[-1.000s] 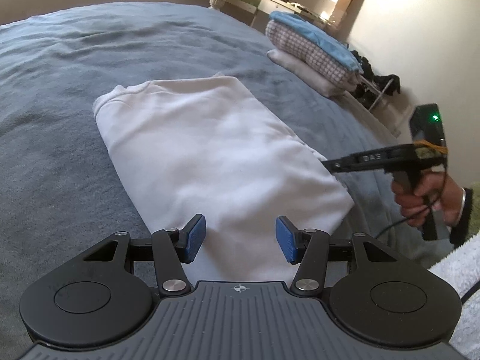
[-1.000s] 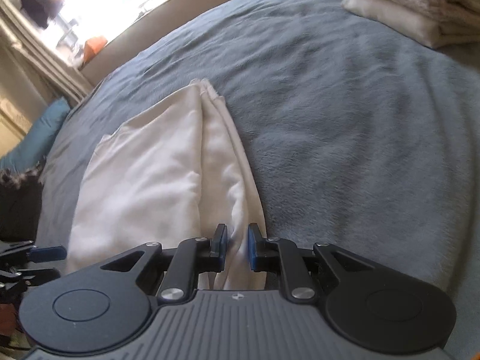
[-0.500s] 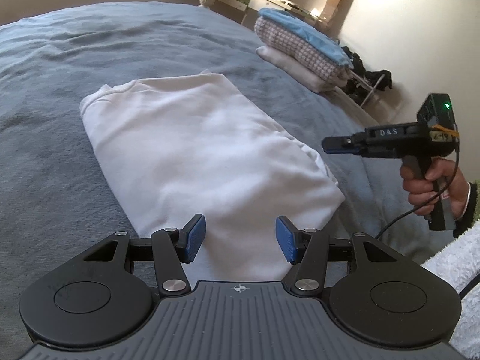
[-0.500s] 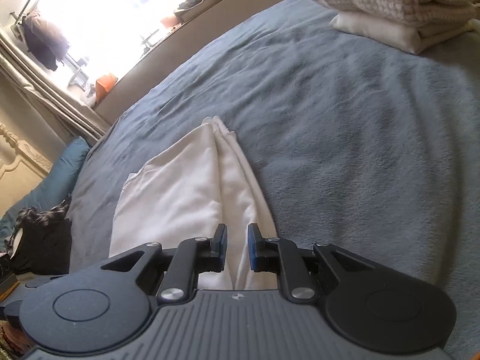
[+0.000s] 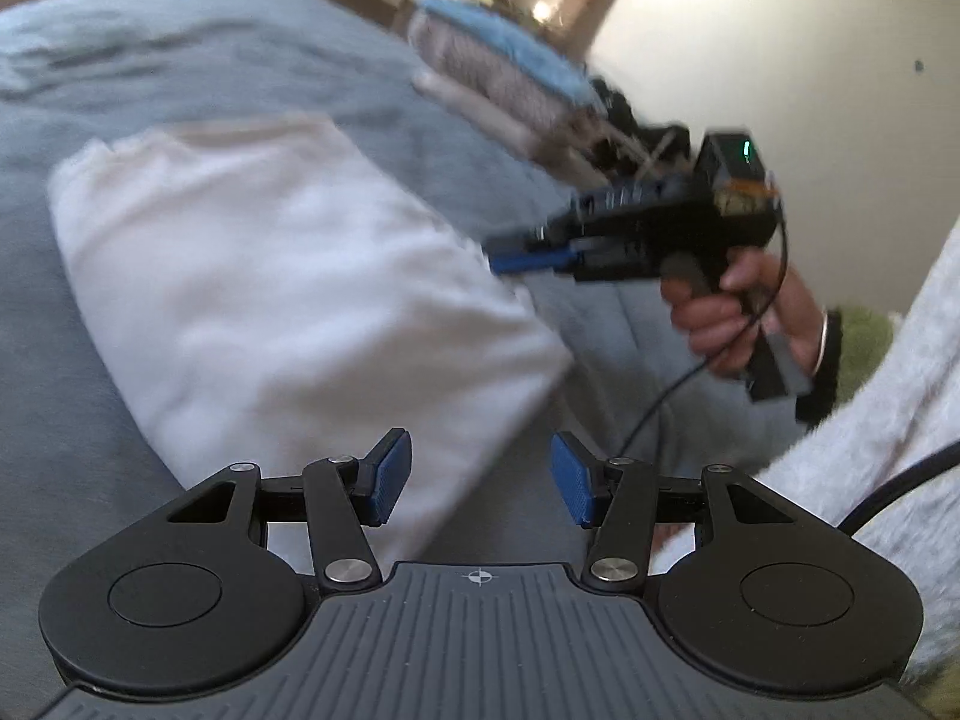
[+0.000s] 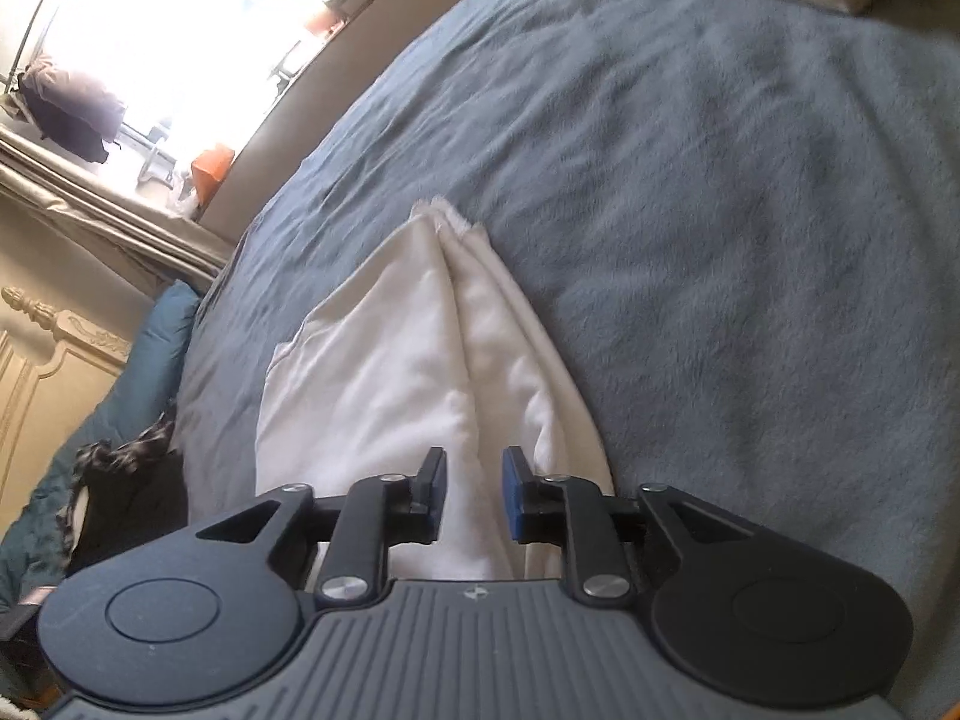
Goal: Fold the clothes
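White garment [image 5: 282, 276]: folded into a thick, soft oblong, matte and fleecy, lying flat on the grey-blue blanket [image 6: 720, 210]. Its rounded near corner sits just ahead of your left gripper [image 5: 481, 483], slightly to that claw's left side. From the right wrist view the same garment [image 6: 408, 372] runs straight ahead of your right gripper [image 6: 474, 495], narrowing to a pointed far end where layered edges bunch into ridges.

Your left gripper's jaws stand apart, blue ribbed pads bare, nothing between them. Your right gripper's jaws are opening; cloth shows in the gap beyond the pads, but they do not press on it.

Blanket: plush, short nap, faint creases. Beyond and right of the left claw, a blurred stack of folded clothes [image 5: 498, 78], blue on top.
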